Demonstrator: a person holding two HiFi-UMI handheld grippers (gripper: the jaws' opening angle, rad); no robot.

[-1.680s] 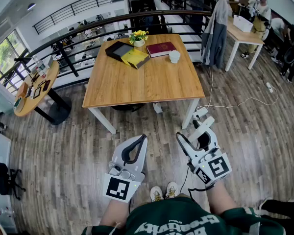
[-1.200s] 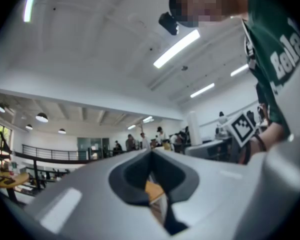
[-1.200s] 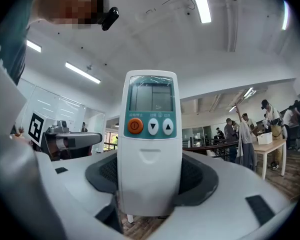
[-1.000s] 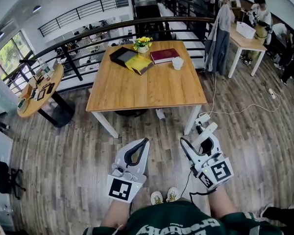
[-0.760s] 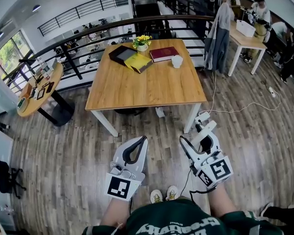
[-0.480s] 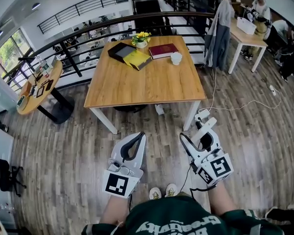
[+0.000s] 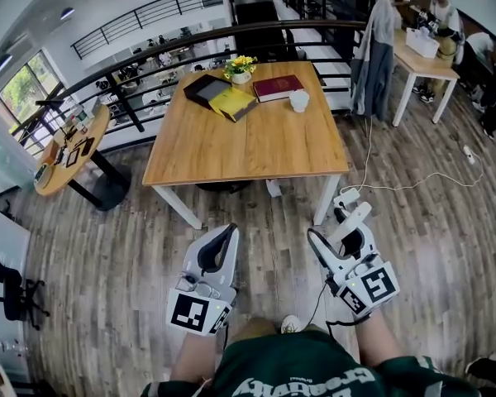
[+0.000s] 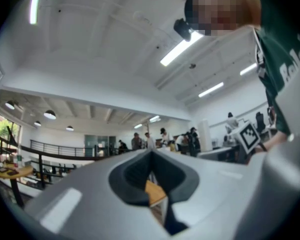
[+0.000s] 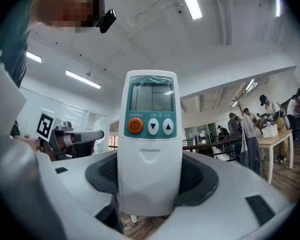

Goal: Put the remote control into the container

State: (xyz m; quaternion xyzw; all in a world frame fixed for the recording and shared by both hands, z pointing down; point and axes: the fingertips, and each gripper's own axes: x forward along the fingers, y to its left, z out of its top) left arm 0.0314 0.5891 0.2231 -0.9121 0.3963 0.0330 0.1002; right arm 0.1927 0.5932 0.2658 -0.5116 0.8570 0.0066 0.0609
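Note:
A white remote control (image 9: 150,139) with an orange button and a small screen stands upright between the jaws of my right gripper (image 9: 150,186), which is shut on its lower half. In the head view the remote (image 7: 353,217) sticks out of the right gripper (image 7: 345,231) over the wood floor, short of the table's near right corner. My left gripper (image 7: 226,236) hangs beside it with its fingertips together and nothing in them; its own view shows the jaws (image 8: 151,158) meeting. A dark open container (image 7: 203,87) lies at the table's far left end.
The wooden table (image 7: 256,151) also carries a yellow book (image 7: 231,102), a red book (image 7: 278,87), a white cup (image 7: 298,100) and a flower pot (image 7: 241,67). A railing runs behind it. A round side table (image 7: 66,151) stands left, a white cable (image 7: 397,180) lies on the floor to the right.
Both grippers have drifted slightly over the floor, the left one a little leftward in the head view. The remote stays in the right gripper's hold.

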